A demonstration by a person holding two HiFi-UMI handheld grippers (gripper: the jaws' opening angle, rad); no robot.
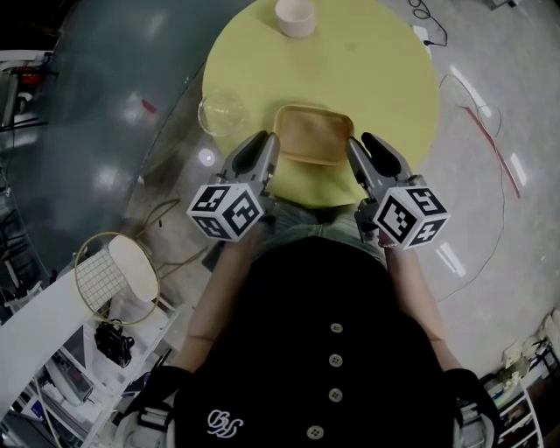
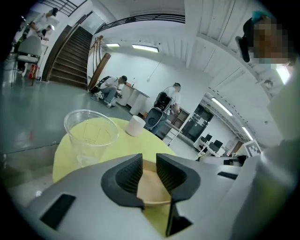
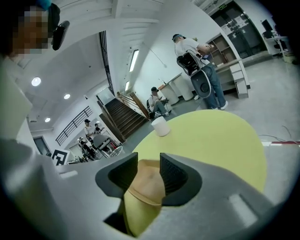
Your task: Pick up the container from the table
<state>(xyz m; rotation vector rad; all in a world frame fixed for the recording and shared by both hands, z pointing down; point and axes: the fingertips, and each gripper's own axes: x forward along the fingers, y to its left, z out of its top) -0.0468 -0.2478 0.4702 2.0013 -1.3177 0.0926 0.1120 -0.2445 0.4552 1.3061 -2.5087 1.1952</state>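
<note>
A tan, shallow, rounded-square container (image 1: 313,136) lies at the near edge of the round yellow table (image 1: 376,70). My left gripper (image 1: 261,145) sits at the container's left rim and my right gripper (image 1: 369,149) at its right rim. In the left gripper view the jaws of the left gripper (image 2: 149,165) stand slightly apart, and the container (image 2: 151,186) shows through the gap. In the right gripper view the right gripper (image 3: 149,169) stands wider open, with the container's rim (image 3: 147,186) in the gap between its pads and no pad pressing on it.
A clear plastic cup (image 1: 220,112) (image 2: 91,133) stands on the table just left of the container. A white cup (image 1: 295,16) (image 3: 160,126) is at the far edge. A wire-backed chair (image 1: 114,271) is at the lower left, and cables (image 1: 477,114) run over the floor on the right. People stand far behind.
</note>
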